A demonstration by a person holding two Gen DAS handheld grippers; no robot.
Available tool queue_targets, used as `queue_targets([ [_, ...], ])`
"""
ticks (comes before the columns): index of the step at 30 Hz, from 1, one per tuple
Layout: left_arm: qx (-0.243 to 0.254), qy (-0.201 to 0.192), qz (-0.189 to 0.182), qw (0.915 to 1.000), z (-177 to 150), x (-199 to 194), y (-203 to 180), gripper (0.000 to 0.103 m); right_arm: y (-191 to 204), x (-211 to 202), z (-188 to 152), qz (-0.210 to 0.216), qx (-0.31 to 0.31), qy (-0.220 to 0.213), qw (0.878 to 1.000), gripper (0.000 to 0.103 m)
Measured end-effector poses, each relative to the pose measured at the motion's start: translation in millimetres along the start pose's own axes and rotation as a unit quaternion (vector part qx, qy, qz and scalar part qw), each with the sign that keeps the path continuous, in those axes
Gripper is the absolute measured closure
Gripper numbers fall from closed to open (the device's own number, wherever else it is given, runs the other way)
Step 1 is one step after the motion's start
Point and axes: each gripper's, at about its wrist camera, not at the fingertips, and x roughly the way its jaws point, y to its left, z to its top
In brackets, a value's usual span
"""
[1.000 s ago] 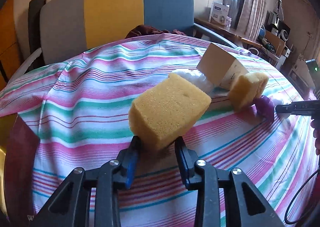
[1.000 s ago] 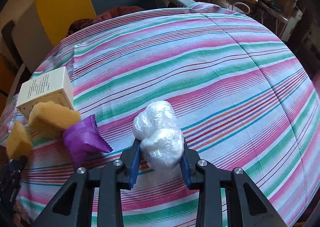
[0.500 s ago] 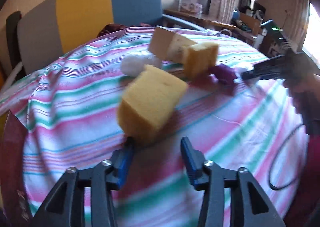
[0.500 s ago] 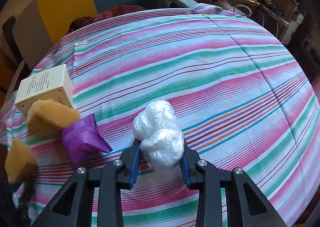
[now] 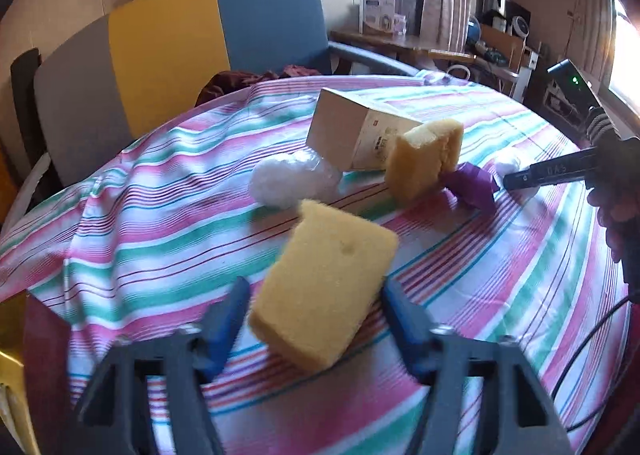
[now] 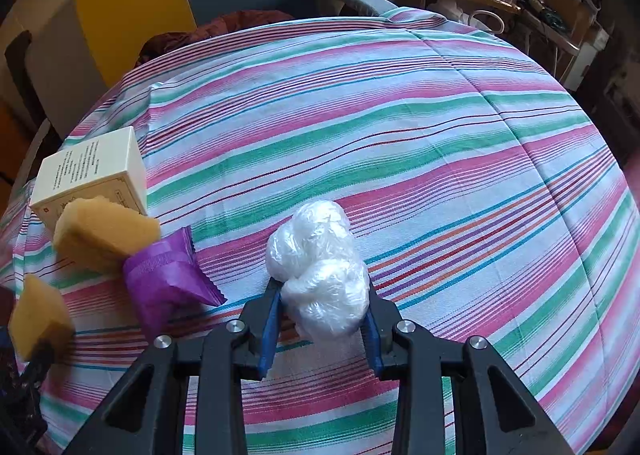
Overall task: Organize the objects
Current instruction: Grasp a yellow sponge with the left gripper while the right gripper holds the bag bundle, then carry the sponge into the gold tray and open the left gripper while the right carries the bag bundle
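In the left wrist view a yellow sponge (image 5: 324, 287) sits between the spread fingers of my left gripper (image 5: 316, 315), which is open and not touching it. Behind it lie a white plastic ball (image 5: 292, 181), a cream box (image 5: 356, 135), a second sponge (image 5: 424, 163) and a purple packet (image 5: 472, 185). My right gripper (image 6: 322, 319) is shut on a clear plastic-wrap bundle (image 6: 320, 267) on the striped tablecloth (image 6: 400, 135). The box (image 6: 92, 171), second sponge (image 6: 100, 231), purple packet (image 6: 168, 279) and first sponge (image 6: 36, 315) lie to its left.
A yellow, blue and grey chair (image 5: 180, 55) stands behind the round table, with dark red cloth (image 5: 248, 77) on its seat. A cluttered desk (image 5: 460, 51) is at the back right. A black cable (image 5: 580, 355) hangs at the table's right edge.
My left gripper has opened and let go of the yellow sponge, which now rests on the cloth. The left view has swung right. My right gripper has kept hold of the plastic bundle.
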Motion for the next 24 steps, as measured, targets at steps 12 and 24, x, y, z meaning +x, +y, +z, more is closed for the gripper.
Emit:
queue_targets([
  [12, -0.056, -0.004, -0.006, 0.9984, -29.4, -6.9, 15.7, 0.061, 4.2, -24.8, 6.3, 0.023, 0.007, -0.063, 0.998, 0.071],
  [24, -0.063, -0.057, 0.012, 0.9963, -56.9, -49.1, 13.5, 0.063, 55.5, -63.9, 0.9, 0.036, -0.099, -0.162, 0.981, 0.071],
])
